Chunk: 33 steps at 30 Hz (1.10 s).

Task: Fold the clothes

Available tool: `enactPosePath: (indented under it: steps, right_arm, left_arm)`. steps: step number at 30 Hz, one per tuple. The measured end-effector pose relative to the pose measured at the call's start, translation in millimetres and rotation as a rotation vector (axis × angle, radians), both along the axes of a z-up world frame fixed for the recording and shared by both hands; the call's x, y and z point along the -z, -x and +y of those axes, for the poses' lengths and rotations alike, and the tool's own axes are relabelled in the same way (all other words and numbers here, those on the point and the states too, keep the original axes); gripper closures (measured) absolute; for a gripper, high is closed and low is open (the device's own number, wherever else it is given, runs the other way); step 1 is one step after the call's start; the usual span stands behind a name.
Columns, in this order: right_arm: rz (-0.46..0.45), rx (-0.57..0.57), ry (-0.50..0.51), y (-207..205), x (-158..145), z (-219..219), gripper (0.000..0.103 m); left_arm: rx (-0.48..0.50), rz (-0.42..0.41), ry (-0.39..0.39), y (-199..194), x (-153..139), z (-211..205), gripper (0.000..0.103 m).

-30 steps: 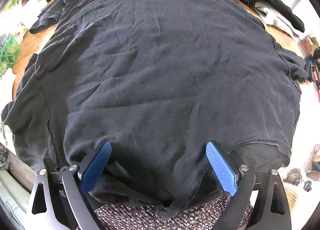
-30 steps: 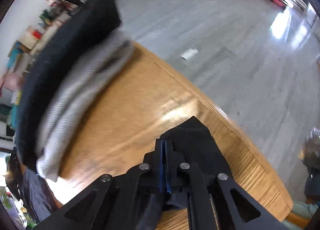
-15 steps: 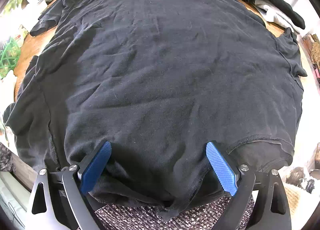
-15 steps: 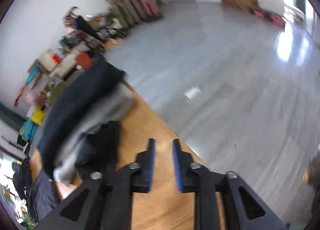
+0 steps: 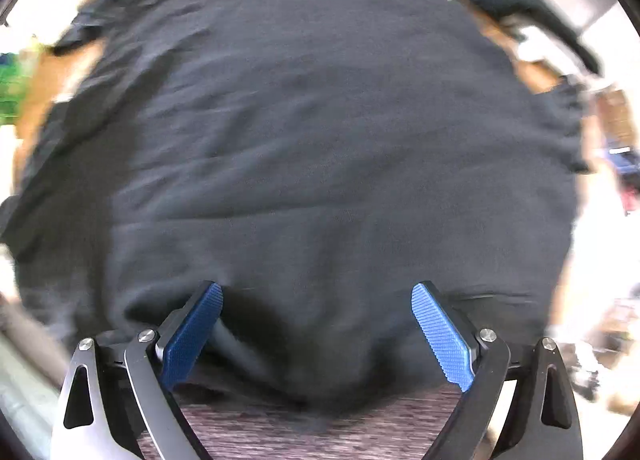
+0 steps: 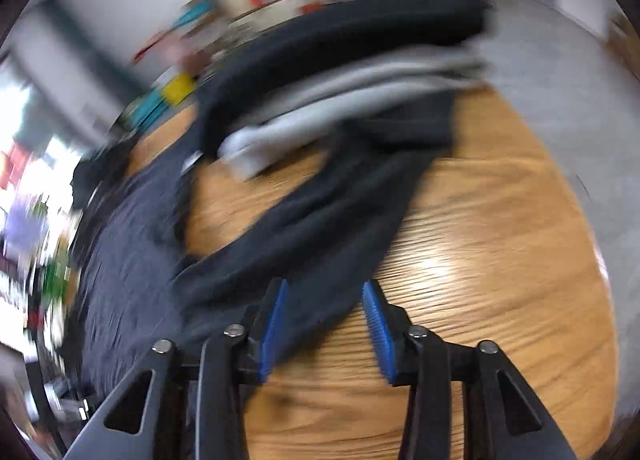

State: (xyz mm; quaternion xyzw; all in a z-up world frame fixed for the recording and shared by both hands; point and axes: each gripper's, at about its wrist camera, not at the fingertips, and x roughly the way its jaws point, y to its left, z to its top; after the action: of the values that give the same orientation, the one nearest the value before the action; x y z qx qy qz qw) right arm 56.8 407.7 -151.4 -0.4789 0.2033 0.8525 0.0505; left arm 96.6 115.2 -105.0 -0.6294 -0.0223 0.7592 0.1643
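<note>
My left gripper [image 5: 317, 294] has its 2 blue-padded fingers [image 5: 440, 336] spread wide, holding nothing; the black T-shirt [image 5: 312, 132] lies spread flat ahead of them and fills nearly the whole left wrist view, its near edge bunching down between and just below the fingers; under that edge I see a mottled purplish knit fabric [image 5: 320, 432], though I cannot tell what it belongs to; the picture is blurred, so I cannot tell whether the fingers touch the cloth.

My right gripper [image 6: 325, 286] also has its fingers parted and gripping nothing; the T-shirt's sleeve [image 6: 320, 212] stretches away from between the fingers across the wooden tabletop [image 6: 500, 260], its near end lying in the gap; beyond the sleeve, ahead of the fingers, sits a stack of folded clothes [image 6: 340, 72], a dark garment on top and a light grey one beneath; to the left of the fingers the shirt's body continues; this view is heavily blurred.
</note>
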Motion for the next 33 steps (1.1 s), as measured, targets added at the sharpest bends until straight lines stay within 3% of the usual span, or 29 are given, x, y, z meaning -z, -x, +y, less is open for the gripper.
enactPosePath:
  steps: [2,4,11,13,22,26,28,30,33]
  right_arm:
    - [-0.024,-0.047,-0.035,12,9,-14,0.054]
    - [-0.054,-0.038,-0.053,25,18,-15,0.054]
    - [-0.104,0.041,-0.082,34,30,-3,0.050]
    - [-0.120,0.034,-0.105,34,34,-5,0.050]
    - [-0.228,-0.014,-0.234,15,40,-26,0.048]
    - [-0.232,-0.015,-0.177,-8,35,-25,0.043]
    - [-0.231,-0.014,-0.143,-19,33,-24,0.051]
    - [-0.175,0.016,-0.094,-23,26,-13,0.051]
    - [-0.081,0.073,-0.105,-15,7,5,0.050]
  left_arm:
    - [0.089,0.029,-0.056,-6,-11,23,0.008]
    - [0.213,0.076,-0.053,-17,-23,58,0.008]
    - [0.573,0.224,0.084,-57,-3,133,0.008]
    - [0.592,0.253,0.143,-69,-3,139,0.006]
    - [0.653,0.194,0.172,-107,-23,106,0.006]
    - [0.684,0.197,0.195,-125,-31,99,0.005]
    - [0.691,0.200,0.208,-132,-35,99,0.005]
    - [0.686,0.194,0.210,-137,-39,99,0.004]
    - [0.669,0.190,0.193,-143,-46,96,0.004]
